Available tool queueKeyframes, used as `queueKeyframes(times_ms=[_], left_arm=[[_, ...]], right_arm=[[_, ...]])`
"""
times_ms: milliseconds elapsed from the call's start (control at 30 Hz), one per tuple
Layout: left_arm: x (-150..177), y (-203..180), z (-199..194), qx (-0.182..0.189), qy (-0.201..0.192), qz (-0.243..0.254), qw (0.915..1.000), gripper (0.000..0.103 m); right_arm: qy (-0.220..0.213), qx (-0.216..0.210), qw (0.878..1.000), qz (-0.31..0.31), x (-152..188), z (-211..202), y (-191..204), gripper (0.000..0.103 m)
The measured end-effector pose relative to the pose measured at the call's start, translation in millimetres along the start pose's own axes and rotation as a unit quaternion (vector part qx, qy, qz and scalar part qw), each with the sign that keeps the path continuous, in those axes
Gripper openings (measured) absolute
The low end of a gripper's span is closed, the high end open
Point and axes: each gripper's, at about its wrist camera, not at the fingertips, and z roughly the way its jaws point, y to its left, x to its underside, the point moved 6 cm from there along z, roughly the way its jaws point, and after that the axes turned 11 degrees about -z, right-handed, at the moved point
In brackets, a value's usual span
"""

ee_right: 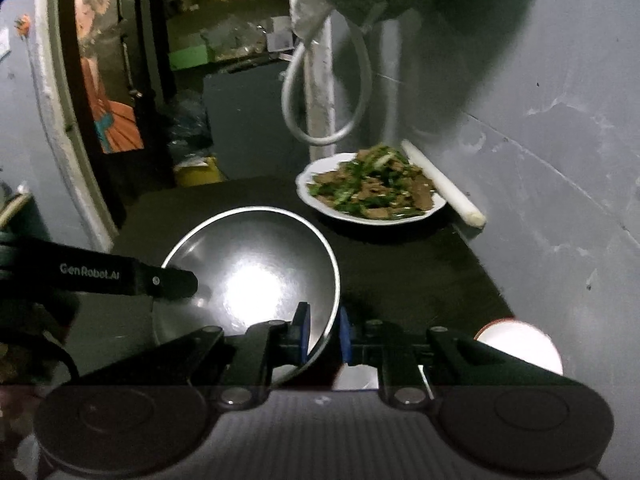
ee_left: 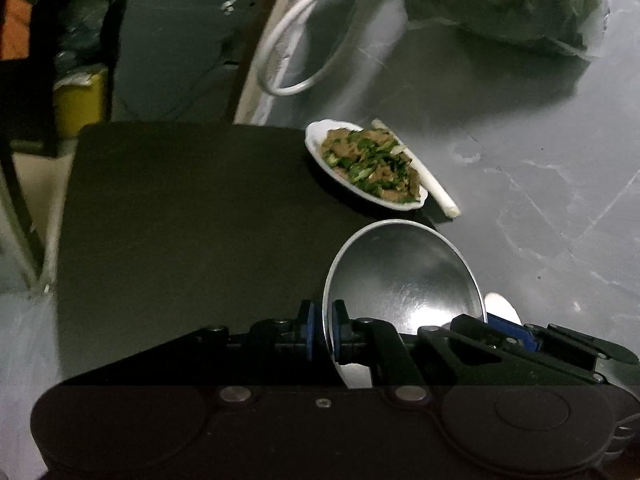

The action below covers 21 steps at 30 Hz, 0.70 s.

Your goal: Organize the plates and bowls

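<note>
Dark tabletop left lies open; food plate blocks the far right.

A white leek stalk lay at the dark table's far right edge; a white hose loop hung beyond the far edge.

Dim, grainy views; glare patch inside metal bowl; background smeared; fisheye bending, dark corners.
</note>
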Motion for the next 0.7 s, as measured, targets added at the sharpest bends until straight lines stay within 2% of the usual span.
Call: queueKeyframes(times_ms=[133,300,467,700], left_arm=[[21,15,-30,-0.015,0.018,-0.022,0.9995,0.009],[48,34,-62,-0.033,0.05,-0.027,0.9979,0.009],[80,49,-88,-0.048,0.083,-0.028,0.995,0.009],[122,56,-99,-0.051,0.148,-0.011,0.9876,0.009]], right_arm=[[-0.001,-0.023,1.0,0.0,6,-28,22,0.017],[0.0,-0.05,0.999,-0.013,21,-62,52,0.017],[0.017,-0.079,0.997,-0.016,45,-87,77,0.017],[0.059,-0.107,0.992,-0.01,85,-111,96,0.017]])
